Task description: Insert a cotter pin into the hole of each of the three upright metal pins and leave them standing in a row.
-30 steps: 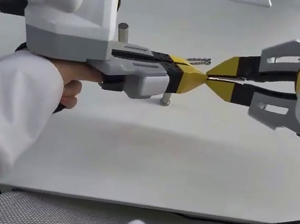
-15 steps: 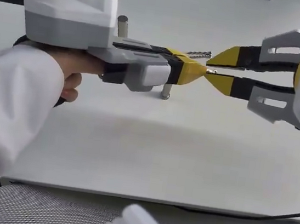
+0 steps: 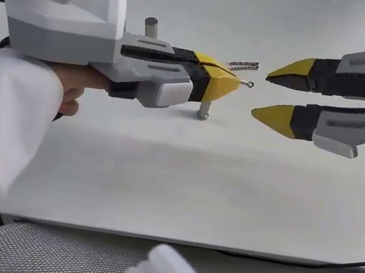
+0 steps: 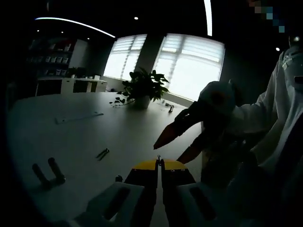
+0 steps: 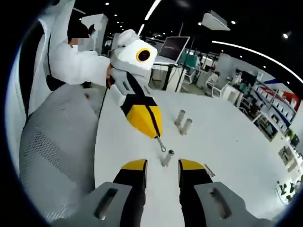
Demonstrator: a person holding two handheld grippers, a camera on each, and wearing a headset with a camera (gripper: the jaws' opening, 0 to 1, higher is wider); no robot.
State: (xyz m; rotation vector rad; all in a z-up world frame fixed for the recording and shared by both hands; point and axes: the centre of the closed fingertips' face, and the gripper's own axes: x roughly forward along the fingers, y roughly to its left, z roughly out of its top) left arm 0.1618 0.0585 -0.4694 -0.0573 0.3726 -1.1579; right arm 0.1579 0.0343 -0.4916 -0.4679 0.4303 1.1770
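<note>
1. Entering from the left of the head view, the left gripper (image 3: 233,84) has its yellow jaws clamped on a thin silver cotter pin (image 3: 246,84). The pin lies roughly level, with its looped end pointing right.
2. At the right edge, the right gripper (image 3: 262,93) is spread wide and holds nothing, its tips near that loop.
3. A short upright grey metal pin (image 3: 202,111) stands on the white table (image 3: 164,174) just below the left gripper's tips (I cannot make out its hole), so the left gripper is nearer.
4. The cotter pin's axis crosses the upright's, which I judge right for threading once it is lowered.
</note>
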